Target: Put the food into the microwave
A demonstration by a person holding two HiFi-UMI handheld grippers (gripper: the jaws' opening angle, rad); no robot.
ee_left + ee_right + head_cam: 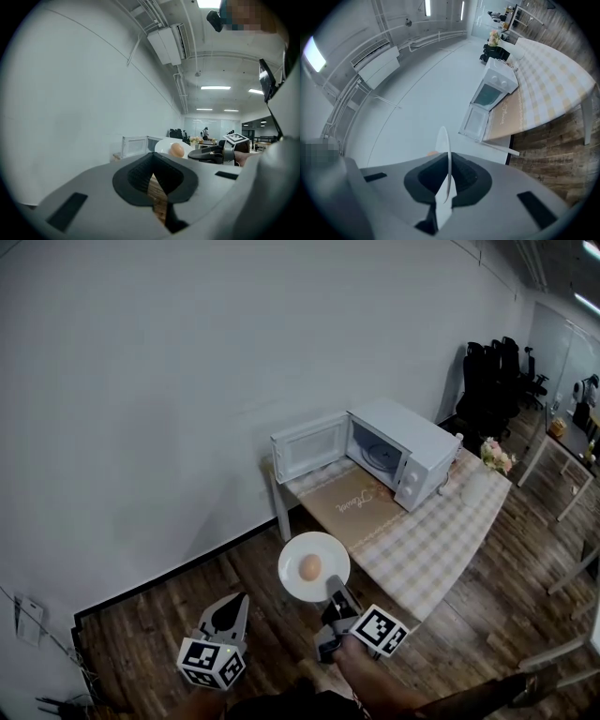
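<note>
Item one, my left hand-held gripper (236,604): jaws pressed together, nothing between them, held over the wood floor (141,634). Item two, a white plate (330,554), level in the air just short of the table's near end, above the floor. Item three, the food (309,566): one round brownish piece sitting at the plate's middle, outside the microwave. Item four, my right hand-held gripper (334,587): jaws pinching the plate's near rim, the rim seen edge-on between the pads in its own view. Item five, the microwave door (309,446): swung open toward the left. Item six, the microwave (405,451): white, on the table's far end by the wall, cavity showing. Item seven, the table (441,531): checked cloth with a tan mat (352,507) in front of the microwave. Item eight, flowers (497,457) at the table's right end.
</note>
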